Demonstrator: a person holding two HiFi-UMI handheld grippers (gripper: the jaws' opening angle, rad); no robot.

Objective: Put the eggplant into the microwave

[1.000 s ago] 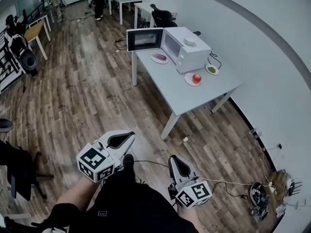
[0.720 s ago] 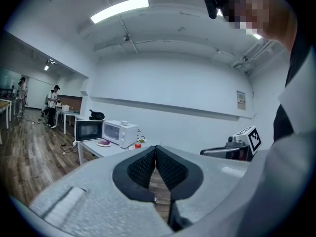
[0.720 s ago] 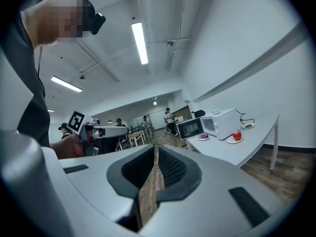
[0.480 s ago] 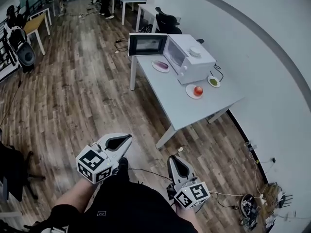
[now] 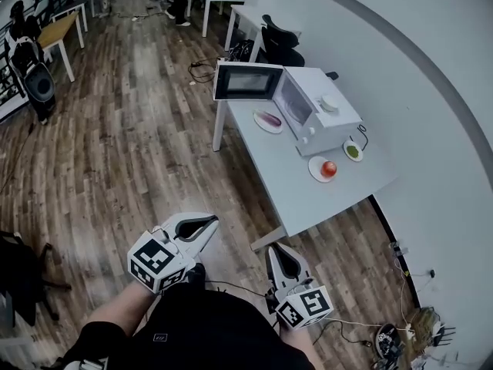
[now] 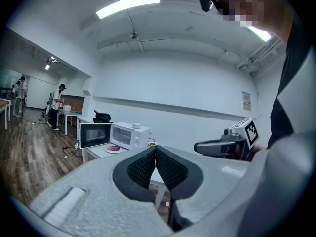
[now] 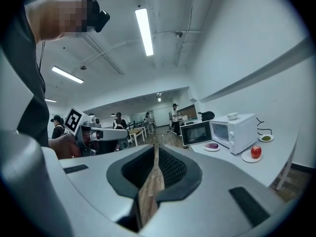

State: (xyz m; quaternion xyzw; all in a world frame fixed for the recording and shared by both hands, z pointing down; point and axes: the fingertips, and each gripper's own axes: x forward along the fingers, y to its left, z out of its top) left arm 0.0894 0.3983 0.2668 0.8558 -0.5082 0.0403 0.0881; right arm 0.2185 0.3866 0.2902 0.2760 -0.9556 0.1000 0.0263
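Observation:
A purple eggplant (image 5: 269,119) lies on a white plate on the grey table (image 5: 296,187), just in front of the white microwave (image 5: 322,111), whose door (image 5: 247,81) stands swung wide open. The eggplant (image 7: 213,145) also shows small in the right gripper view, and its plate (image 6: 113,149) in the left gripper view. Both grippers hang low near my body, well short of the table. My left gripper (image 5: 206,223) and my right gripper (image 5: 276,250) are shut with nothing between the jaws.
A red apple on a plate (image 5: 328,168) and a small dish of something green (image 5: 353,151) sit by the microwave. A small white cup (image 5: 330,103) rests on top of it. A black chair (image 5: 280,41), other tables and people stand at the back. Cables litter the floor by the wall.
The table and microwave have shifted right and lower in the head view as my head turned and I came a little closer. Both grippers kept their place and stayed shut.

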